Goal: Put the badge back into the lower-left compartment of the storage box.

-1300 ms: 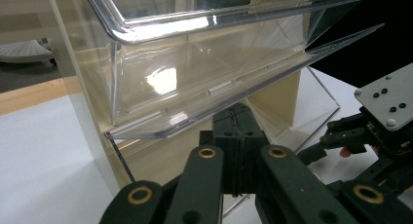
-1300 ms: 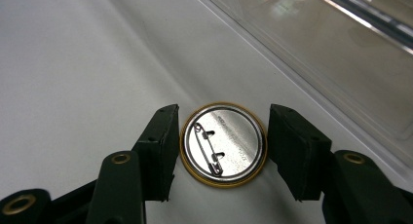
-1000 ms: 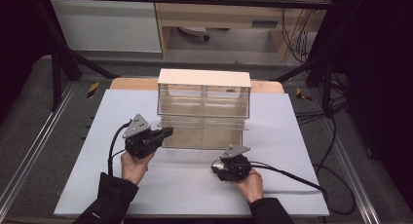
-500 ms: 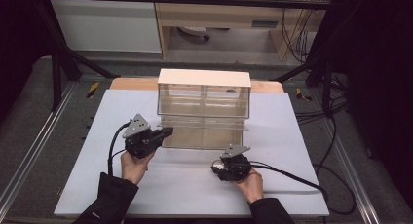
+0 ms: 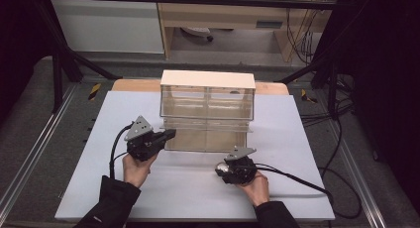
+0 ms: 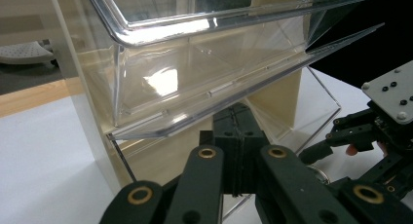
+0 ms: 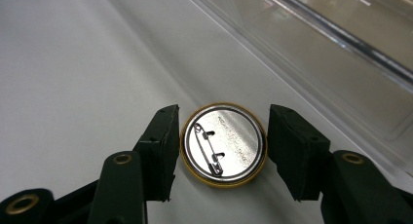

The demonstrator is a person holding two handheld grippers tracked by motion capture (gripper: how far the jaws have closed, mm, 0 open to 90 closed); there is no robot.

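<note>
Face-down, the pin badge [image 7: 224, 144] hides its front.

The person wears dark, near-black long sleeves that end at the wrists. The left gripper [image 5: 168, 135] is a black, blocky body topped by a grey three-cornered plate with small dark screw holes; a black cable loops from its rear. The right gripper [image 5: 221, 169] is built alike, with the same grey plate and a long black cable trailing off to the side. In the left gripper view its fingers [image 6: 229, 136] are matt black blocks carried on black link arms with brass-coloured ringed pivots. In the right gripper view the fingers [image 7: 160, 136] are squarish black pads on black arms with the same brass-ringed pivots.
</note>
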